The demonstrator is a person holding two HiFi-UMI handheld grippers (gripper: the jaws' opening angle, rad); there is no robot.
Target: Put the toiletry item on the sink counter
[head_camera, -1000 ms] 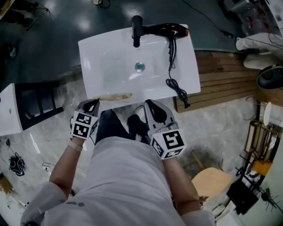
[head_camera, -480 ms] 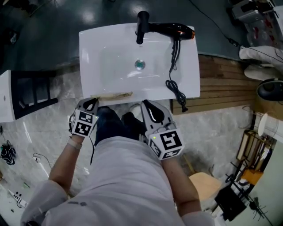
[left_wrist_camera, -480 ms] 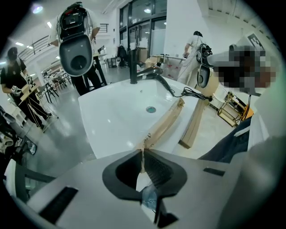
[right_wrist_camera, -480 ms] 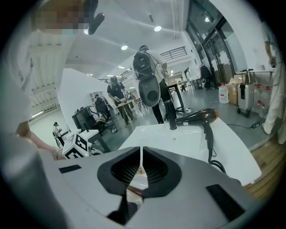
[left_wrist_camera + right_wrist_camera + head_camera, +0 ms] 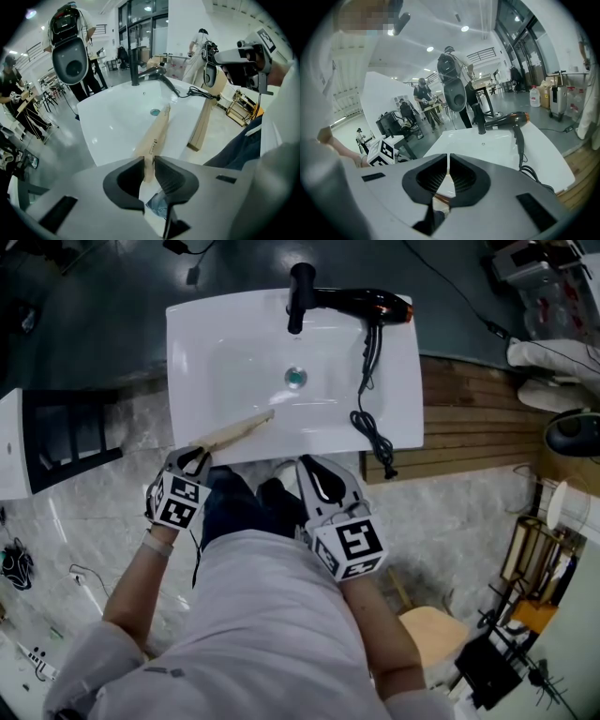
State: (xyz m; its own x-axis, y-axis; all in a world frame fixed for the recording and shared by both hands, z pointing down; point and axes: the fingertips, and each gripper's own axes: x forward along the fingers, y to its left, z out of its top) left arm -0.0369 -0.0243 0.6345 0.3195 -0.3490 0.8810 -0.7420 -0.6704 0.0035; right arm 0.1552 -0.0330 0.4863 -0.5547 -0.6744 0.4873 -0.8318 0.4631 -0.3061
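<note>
Two grippers are showing at the 6 o'clock edge of the white sink counter (image 5: 202, 343) in the head view. The left gripper (image 5: 194, 457) is clamping the near end of the toiletry item (image 5: 234, 431), a long, flat, slim stick of pale tan colour like wood or card, with a small line of dark print near the held end. From the jaws it is pointing toward 2 o'clock, crossing the counter's front rim and reaching over the basin toward the drain (image 5: 296, 379); whether its far tip is touching the basin cannot be told. A black faucet (image 5: 300, 296) is standing at the counter's 12 o'clock edge. The right gripper (image 5: 315, 465) is hanging just off the front rim, its jaws pressed nearly together with nothing between them. A black hair dryer (image 5: 361, 304) is lying at the 1 o'clock corner, and its cord (image 5: 373, 427) is trailing down the counter's right side and over the front edge.
</note>
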